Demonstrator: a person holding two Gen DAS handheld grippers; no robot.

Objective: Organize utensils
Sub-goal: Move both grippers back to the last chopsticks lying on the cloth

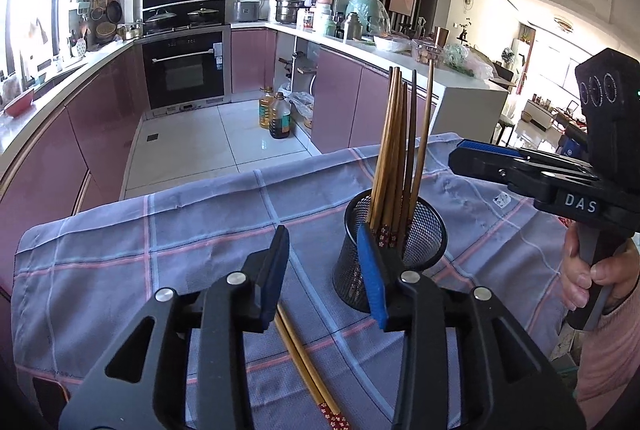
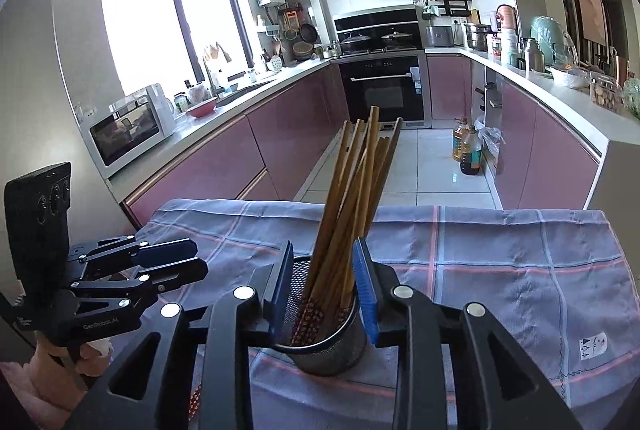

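Observation:
A black mesh cup [image 1: 394,250] stands on the checked cloth [image 1: 160,250] and holds several brown chopsticks [image 1: 396,150] upright. Two loose chopsticks [image 1: 308,370] with red patterned ends lie on the cloth under my left gripper [image 1: 324,270], which is open and empty just left of the cup. In the right wrist view the cup [image 2: 324,346] sits between the fingers of my right gripper [image 2: 324,294], which is open around the chopsticks [image 2: 352,198] without gripping them. The left gripper also shows in the right wrist view [image 2: 172,262], and the right gripper in the left wrist view [image 1: 472,154].
The cloth [image 2: 520,270] covers a table whose far edge drops to the tiled kitchen floor [image 1: 208,142]. Pink cabinets and counters run on both sides, with an oven [image 1: 184,70] at the back and oil bottles [image 1: 276,114] on the floor.

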